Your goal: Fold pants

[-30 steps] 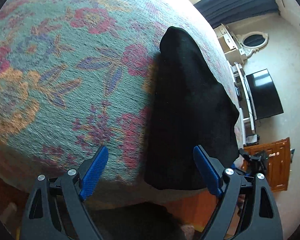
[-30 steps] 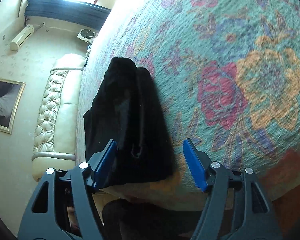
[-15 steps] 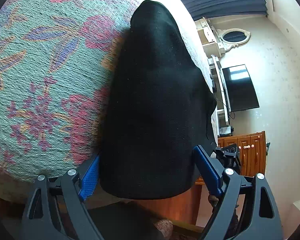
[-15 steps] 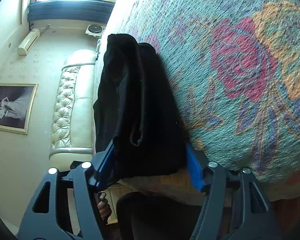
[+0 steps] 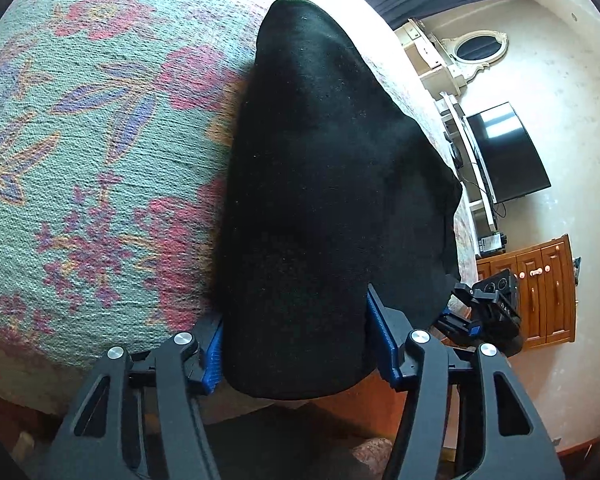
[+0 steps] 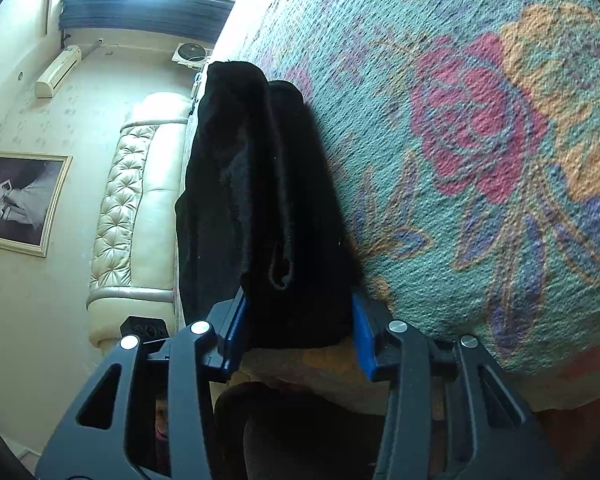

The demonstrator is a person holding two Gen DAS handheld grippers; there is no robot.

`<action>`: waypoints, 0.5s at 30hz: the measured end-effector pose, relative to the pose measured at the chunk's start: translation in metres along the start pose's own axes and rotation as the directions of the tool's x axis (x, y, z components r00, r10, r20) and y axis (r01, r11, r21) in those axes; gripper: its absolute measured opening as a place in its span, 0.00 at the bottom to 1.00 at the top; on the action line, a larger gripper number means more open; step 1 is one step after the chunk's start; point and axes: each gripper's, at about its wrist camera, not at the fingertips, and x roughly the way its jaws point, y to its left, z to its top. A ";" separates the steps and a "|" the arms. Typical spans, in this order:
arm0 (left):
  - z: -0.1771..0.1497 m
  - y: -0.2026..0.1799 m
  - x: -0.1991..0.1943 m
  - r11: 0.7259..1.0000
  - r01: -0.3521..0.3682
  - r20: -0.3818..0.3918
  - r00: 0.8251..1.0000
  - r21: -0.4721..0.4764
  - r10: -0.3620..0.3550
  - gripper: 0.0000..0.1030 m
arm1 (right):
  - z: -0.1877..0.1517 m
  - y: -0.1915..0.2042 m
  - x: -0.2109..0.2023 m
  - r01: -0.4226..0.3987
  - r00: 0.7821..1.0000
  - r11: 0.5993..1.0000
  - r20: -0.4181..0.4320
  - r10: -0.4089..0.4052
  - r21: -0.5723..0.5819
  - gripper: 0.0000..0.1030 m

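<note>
On my left I have the left gripper straddling the near end of the black pants, its blue pads pressed against either side of the cloth, so I read it as gripping the pants, though the pads are well apart around a thick bundle. The pants lie along the near edge of the bed, on the floral bedspread, running away from me toward the far edge. They look already doubled lengthwise, which is why the hem end is so bulky here.

Moving right, the right gripper brackets the other near corner of the pants in the same way, pads touching the cloth on both sides, over the bedspread where it rolls off the near edge. The layers there show a seam and a small loop.

I judge both ends are held so the fabric rises evenly and can be carried toward the far end for the next fold. The risk is an inner layer slipping loose.
</note>
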 end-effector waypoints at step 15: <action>0.002 -0.010 -0.004 0.997 -0.061 0.046 0.997 0.057 0.059 0.46 | -0.012 0.027 0.011 0.017 1.000 0.999 0.015 -0.016 -0.035 0.39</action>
